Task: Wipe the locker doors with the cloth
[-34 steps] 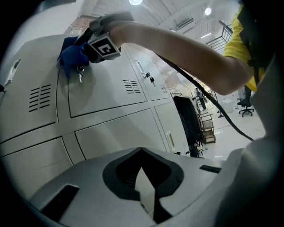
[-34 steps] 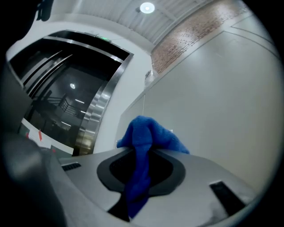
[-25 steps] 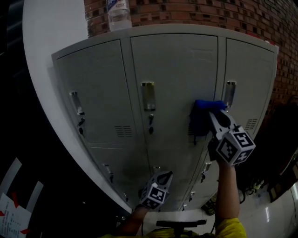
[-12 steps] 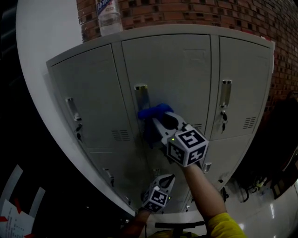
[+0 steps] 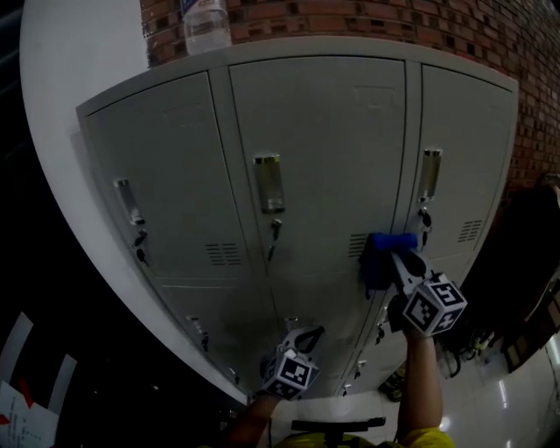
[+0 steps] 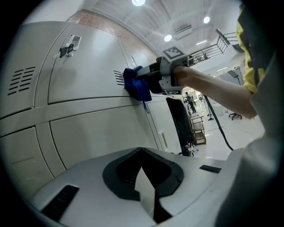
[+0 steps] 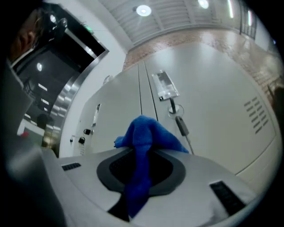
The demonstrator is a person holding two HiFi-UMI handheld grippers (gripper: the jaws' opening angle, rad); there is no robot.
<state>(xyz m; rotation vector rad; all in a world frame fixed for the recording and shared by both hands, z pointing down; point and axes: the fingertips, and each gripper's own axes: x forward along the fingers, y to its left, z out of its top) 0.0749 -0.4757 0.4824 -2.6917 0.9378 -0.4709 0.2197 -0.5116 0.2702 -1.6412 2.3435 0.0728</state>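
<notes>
Grey locker doors (image 5: 324, 157) in bank of three, brick wall (image 5: 394, 22) behind, bottle (image 5: 206, 22) on top, glossy floor (image 5: 516, 394). Right tool (image 5: 394, 255) clamped on blue cloth (image 5: 378, 258), pressed to middle door's vent slots. Left tool (image 5: 308, 332) low, jaws together, empty.

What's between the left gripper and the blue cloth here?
Bare grey locker door crossed by a horizontal seam, nothing else, between left gripper and cloth; the left gripper view shows it.
</notes>
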